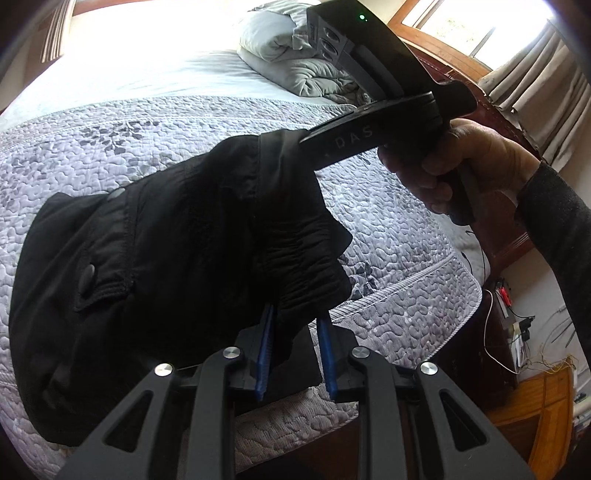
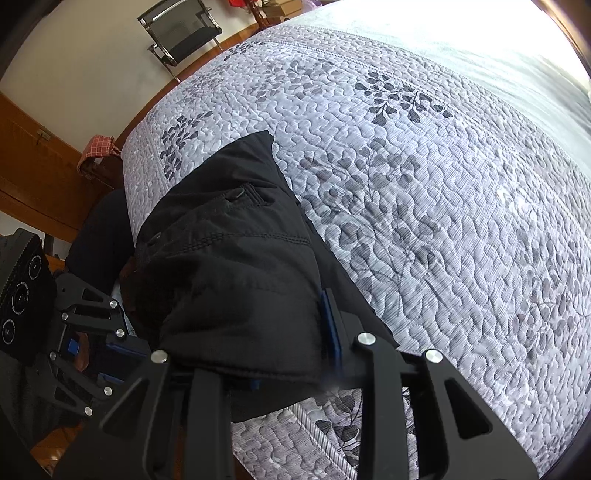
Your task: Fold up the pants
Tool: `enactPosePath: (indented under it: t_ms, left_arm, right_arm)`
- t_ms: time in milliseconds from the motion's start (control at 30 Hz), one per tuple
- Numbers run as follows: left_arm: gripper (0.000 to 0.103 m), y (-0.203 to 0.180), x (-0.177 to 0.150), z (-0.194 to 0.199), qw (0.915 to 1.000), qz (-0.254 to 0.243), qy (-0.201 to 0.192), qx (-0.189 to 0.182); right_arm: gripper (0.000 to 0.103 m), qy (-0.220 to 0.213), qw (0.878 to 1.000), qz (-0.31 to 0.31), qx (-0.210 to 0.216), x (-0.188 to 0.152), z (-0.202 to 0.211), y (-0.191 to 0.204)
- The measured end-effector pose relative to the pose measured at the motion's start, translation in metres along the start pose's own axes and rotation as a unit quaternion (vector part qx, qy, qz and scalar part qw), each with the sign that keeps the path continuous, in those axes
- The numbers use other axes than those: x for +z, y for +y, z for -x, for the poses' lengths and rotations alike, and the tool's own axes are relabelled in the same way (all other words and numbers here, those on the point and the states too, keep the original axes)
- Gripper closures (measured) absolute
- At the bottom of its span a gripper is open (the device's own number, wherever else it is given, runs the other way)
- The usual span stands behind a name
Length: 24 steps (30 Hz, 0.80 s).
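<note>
Black pants (image 1: 155, 266) with buttoned pockets hang bunched above a quilted bed; they also fill the lower left of the right wrist view (image 2: 229, 266). My left gripper (image 1: 295, 332) is shut on the elastic waistband, with blue pads either side of the cloth. My right gripper (image 2: 291, 332) is shut on another part of the waistband; its left finger is hidden under the fabric. In the left wrist view the right gripper's body (image 1: 369, 122) reaches the pants from the right, held by a hand.
A grey floral quilt (image 2: 424, 184) covers the bed. Folded grey bedding (image 1: 295, 62) lies at the far end. A wooden nightstand (image 1: 532, 417) with wires stands right of the bed. A black chair (image 2: 184, 33) and a wooden cabinet (image 2: 33, 177) stand beyond the bed.
</note>
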<state>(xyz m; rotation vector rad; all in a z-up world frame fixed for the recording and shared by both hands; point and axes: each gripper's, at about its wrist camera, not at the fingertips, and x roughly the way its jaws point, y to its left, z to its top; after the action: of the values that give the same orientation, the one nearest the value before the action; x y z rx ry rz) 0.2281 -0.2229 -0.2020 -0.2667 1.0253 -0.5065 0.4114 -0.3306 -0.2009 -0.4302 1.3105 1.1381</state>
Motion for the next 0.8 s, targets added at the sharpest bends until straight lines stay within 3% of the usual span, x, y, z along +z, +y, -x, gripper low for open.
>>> enactPosePath:
  t_ms: [367,467,600,800]
  left_arm:
    - [0.08,0.007,-0.013,-0.035,0.9995,0.011,0.028,0.006]
    - [0.08,0.008,-0.016,-0.043,0.9992,0.014,0.037,0.007]
    - [0.08,0.011,-0.02,-0.049,0.9989,0.017,0.044,0.004]
    - [0.078,0.018,-0.023,-0.053,0.9981,0.023,0.056,-0.006]
  right_arm:
    - [0.076,0.018,1.0,0.01,-0.008,-0.024,-0.034,-0.024]
    - [0.074,0.024,1.0,0.012,-0.015,-0.03,-0.04,-0.027]
    - [0.06,0.028,0.999,0.012,-0.037,-0.038,-0.043,-0.032]
    - [0.059,0.029,0.999,-0.014,-0.039,-0.052,-0.035,-0.045]
